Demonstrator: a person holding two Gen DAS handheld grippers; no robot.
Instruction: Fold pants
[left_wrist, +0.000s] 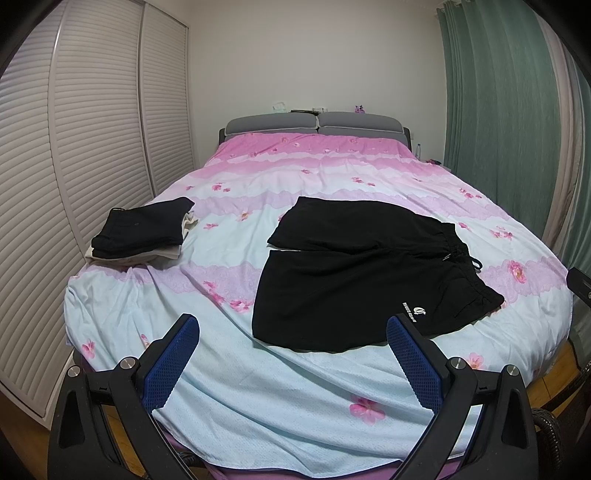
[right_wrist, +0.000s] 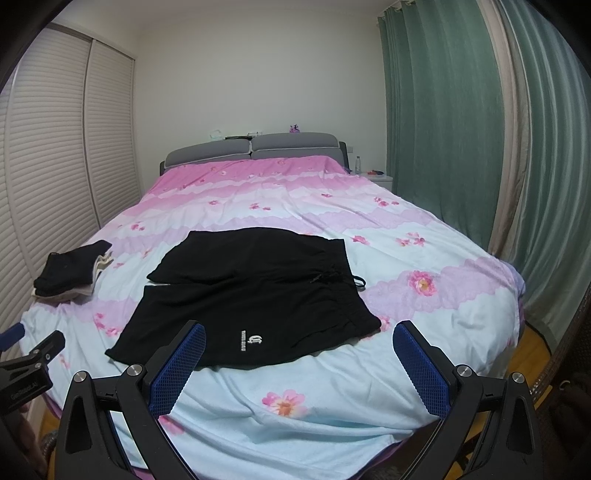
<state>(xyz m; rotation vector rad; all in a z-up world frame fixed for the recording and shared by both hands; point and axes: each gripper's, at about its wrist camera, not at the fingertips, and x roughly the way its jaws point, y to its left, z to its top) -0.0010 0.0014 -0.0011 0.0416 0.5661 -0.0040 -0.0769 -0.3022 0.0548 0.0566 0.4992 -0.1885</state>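
Left wrist: black shorts (left_wrist: 354, 273) flat, bedspread (left_wrist: 229, 369) bare around edges.

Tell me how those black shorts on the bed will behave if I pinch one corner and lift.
The black shorts lie flat and thin, so they will probably droop limply. The loose drawstring may dangle. Likely light, and the bedspread might ruck slightly.

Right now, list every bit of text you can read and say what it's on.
Shorts: a white logo with a line of lettering beside it, too small and blurred to read.
Left gripper: a white label on its body, too blurred to read with confidence.
Nothing else carries readable text.
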